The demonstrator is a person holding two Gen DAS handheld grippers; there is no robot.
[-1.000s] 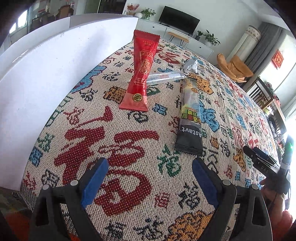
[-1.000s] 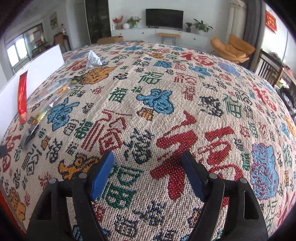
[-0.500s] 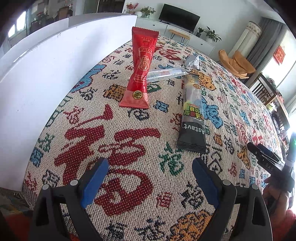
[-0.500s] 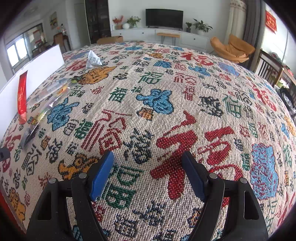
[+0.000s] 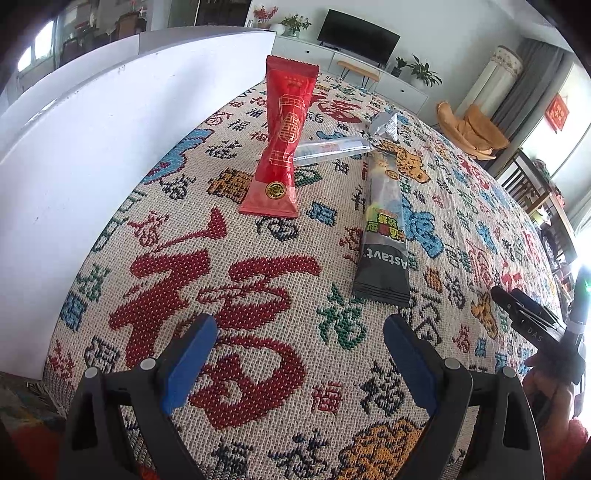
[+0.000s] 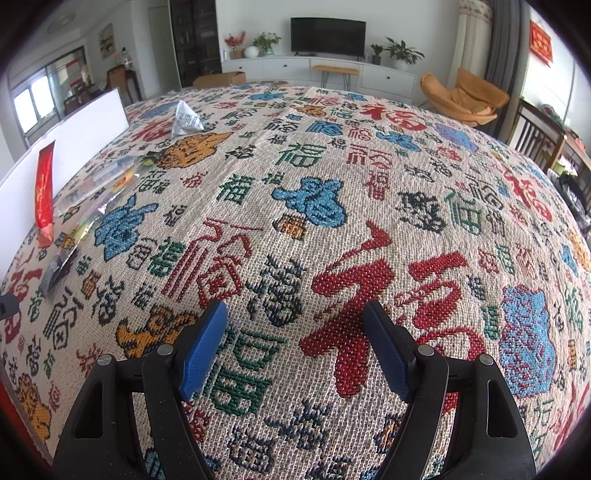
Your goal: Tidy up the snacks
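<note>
Snack packets lie loose at the far left of the woven tablecloth (image 6: 332, 192): a red sachet (image 5: 282, 147), a dark packet (image 5: 384, 236), a clear one (image 5: 332, 147) and a silver pouch (image 5: 386, 125), near a white board (image 5: 92, 147). None is sorted yet. Left gripper (image 5: 295, 354) and right gripper (image 6: 295, 347) hang over bare cloth, jaws apart and empty. A television (image 6: 328, 36) stands beyond.

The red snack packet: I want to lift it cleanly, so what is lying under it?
Under the red snack packet one end of a silvery clear packet is tucked; the rest pokes out to the right. How far it runs underneath is hidden. Otherwise only the patterned tablecloth shows.
</note>
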